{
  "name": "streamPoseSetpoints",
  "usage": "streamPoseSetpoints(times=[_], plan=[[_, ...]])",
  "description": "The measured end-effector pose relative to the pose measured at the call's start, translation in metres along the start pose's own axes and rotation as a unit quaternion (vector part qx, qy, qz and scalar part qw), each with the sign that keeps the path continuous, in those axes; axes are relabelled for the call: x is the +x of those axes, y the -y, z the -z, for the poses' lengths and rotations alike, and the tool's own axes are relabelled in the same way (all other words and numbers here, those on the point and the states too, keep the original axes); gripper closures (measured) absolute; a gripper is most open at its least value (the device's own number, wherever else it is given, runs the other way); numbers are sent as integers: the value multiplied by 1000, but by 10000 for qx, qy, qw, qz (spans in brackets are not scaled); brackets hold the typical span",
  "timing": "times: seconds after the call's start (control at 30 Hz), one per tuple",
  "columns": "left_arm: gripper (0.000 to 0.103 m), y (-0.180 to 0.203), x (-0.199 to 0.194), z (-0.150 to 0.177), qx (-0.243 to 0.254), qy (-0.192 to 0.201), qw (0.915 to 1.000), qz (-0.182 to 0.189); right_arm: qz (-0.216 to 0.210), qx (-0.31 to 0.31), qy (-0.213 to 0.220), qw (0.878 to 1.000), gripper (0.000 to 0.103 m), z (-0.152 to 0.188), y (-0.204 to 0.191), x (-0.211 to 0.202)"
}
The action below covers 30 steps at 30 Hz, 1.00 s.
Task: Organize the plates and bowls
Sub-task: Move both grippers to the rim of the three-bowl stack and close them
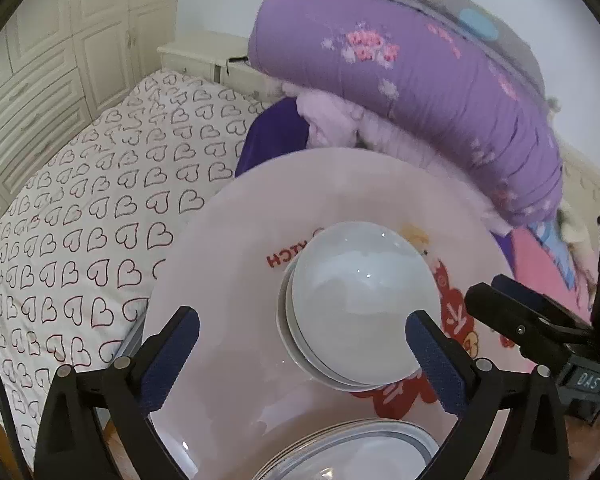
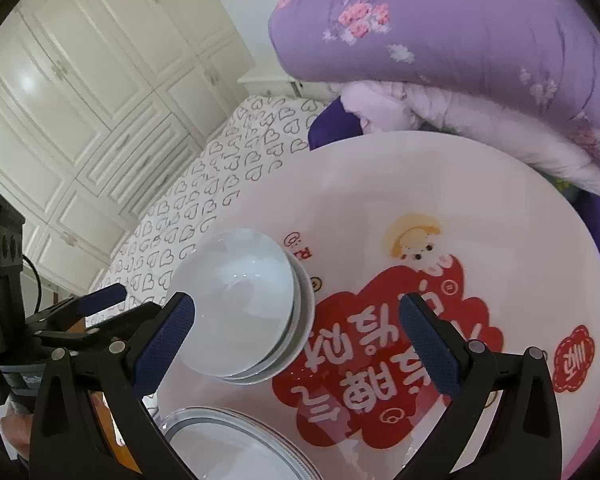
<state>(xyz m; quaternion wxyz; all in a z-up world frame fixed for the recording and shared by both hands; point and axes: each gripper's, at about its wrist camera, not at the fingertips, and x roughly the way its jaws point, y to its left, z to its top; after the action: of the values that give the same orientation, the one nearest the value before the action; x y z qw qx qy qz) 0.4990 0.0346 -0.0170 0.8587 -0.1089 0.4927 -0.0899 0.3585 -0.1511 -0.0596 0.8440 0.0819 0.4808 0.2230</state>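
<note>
Bowls (image 1: 360,304) stacked mid-counter (image 1: 220,260), btwn both tools: right of left tool (image 1: 302,334), left of right tool (image 2: 296,320); both jaws apart, empty.

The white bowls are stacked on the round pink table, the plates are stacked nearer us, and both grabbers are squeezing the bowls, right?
Not quite: both views show the left gripper and right gripper open, squeezing nothing. The bowls and plates do sit stacked on the pink table.
</note>
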Motion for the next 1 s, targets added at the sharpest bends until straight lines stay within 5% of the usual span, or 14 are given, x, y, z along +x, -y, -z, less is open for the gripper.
streamPoseSetpoints(times=[0.77, 1.0], plan=[[1, -32, -55, 68, -569, 611, 9965, -32, -12, 517, 408, 9978, 0, 30, 60, -38], [1, -30, -33, 73, -762, 383, 9962, 200, -50, 514, 216, 9984, 0, 33, 63, -21]])
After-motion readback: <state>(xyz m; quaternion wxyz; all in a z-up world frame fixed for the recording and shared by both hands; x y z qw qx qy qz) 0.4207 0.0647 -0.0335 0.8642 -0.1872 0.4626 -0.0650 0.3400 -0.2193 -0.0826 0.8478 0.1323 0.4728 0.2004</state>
